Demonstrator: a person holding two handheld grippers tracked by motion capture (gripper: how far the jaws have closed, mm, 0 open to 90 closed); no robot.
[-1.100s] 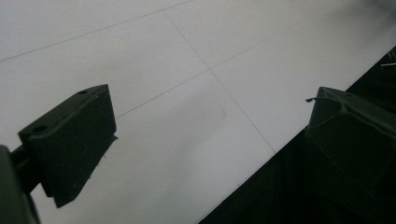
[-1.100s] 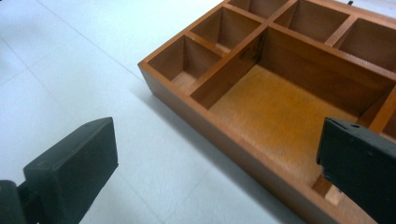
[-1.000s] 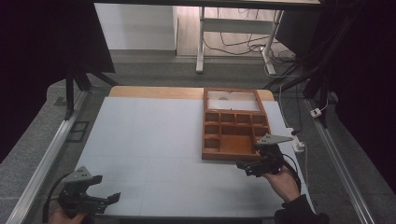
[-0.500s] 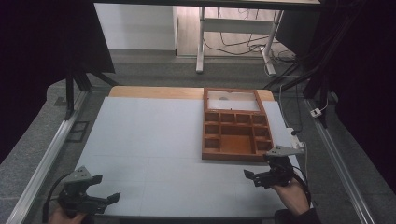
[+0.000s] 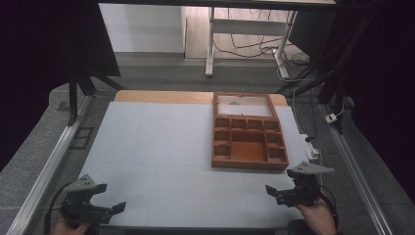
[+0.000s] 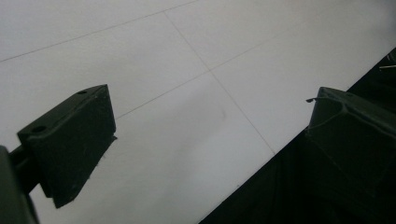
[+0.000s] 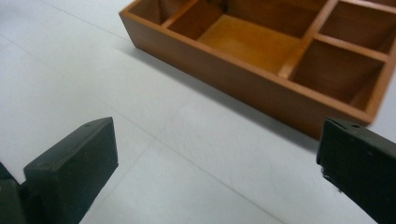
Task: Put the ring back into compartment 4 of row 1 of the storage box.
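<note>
White surface [image 5: 161,147] carries the wooden tray [image 5: 247,131] just ahead of the right gripper [image 5: 278,192], jaws spread and empty, while the left gripper [image 5: 108,209], jaws also spread, sits well apart from that tray.

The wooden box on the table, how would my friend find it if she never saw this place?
Start at the big pale grey table and look to its far right part. There lies the flat brown wooden tray, just beyond the right gripper, whose jaws stand open. It is the one brown thing on the pale top, split into many small open compartments, with one wide pale section at its far end.
</note>
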